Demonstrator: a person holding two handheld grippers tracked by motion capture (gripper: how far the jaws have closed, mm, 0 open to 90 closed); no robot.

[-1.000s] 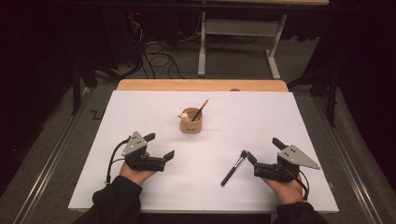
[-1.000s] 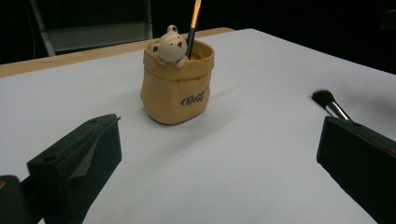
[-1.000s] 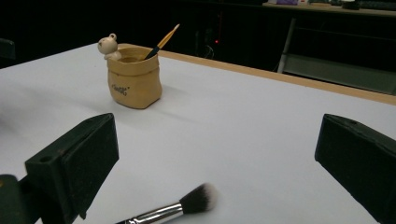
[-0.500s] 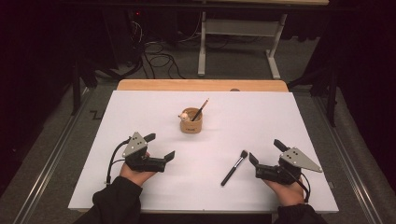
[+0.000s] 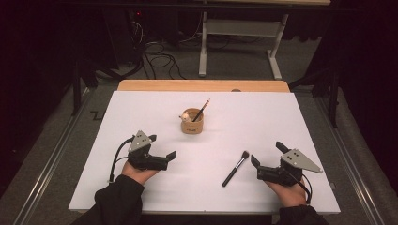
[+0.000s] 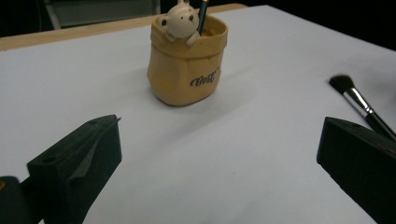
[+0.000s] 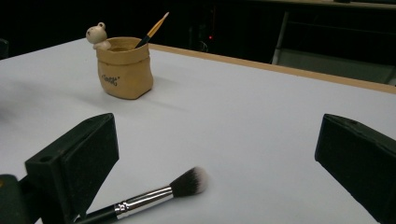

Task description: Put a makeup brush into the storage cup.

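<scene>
A tan sack-shaped pot (image 5: 192,125) with a small bear figure on its rim stands mid-table, and a thin brush (image 5: 202,110) leans in it. A black-handled makeup brush (image 5: 235,168) lies flat on the white surface, front right of the pot. My left gripper (image 5: 163,145) rests open at the front left, its jaws wide apart and facing the pot (image 6: 187,65). My right gripper (image 5: 265,152) is open at the front right, just right of the makeup brush. In the right gripper view the makeup brush (image 7: 159,193) lies by the left jaw, untouched.
A white board (image 5: 305,122) covers the table, and a wooden strip (image 5: 202,85) runs along its far edge. Beyond the table are cables on the floor and a grey desk frame (image 5: 234,28). Dark floor rails run along both sides.
My right gripper has slid a little to the right and toward the person, away from the makeup brush's head. The left gripper, pot and brushes have stayed put.
</scene>
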